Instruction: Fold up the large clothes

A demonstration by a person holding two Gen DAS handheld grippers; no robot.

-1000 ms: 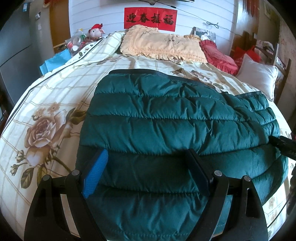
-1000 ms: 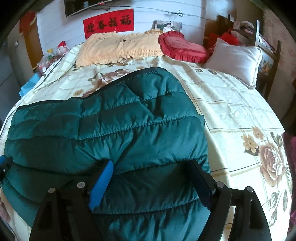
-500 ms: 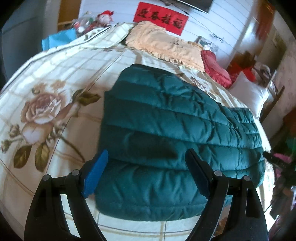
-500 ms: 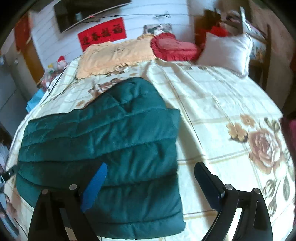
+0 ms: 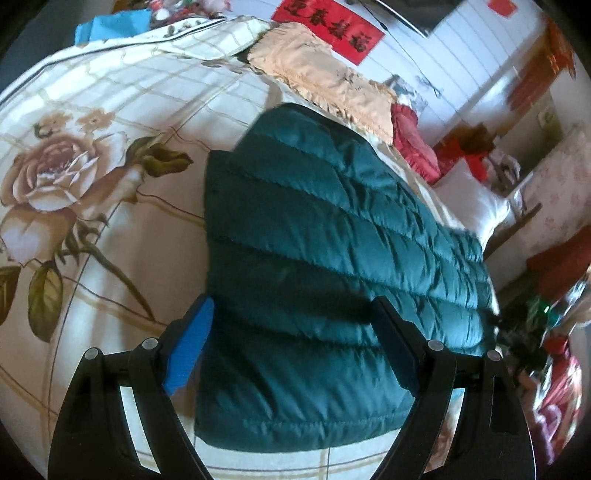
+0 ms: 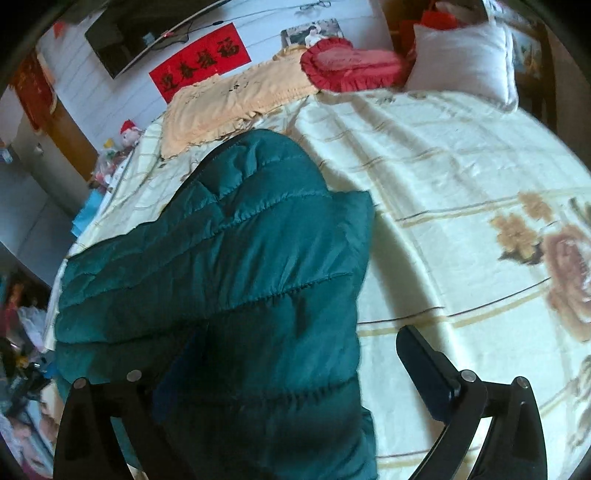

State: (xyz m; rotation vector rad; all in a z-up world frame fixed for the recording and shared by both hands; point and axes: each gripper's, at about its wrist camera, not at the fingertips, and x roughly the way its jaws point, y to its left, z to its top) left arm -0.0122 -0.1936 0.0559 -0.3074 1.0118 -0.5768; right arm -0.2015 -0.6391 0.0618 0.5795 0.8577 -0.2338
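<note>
Red banner (image 5: 330, 28), black Chinese characters, unreadable.

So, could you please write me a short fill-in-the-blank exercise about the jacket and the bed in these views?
1. The quilted jacket is dark ____ in colour.
2. The jacket lies on a bedspread printed with large ____.
3. The heart-shaped cushion near the headboard is ____.
4. The right gripper holds ____ between its opening jaws.

Missing words: green; roses; red; nothing
</note>
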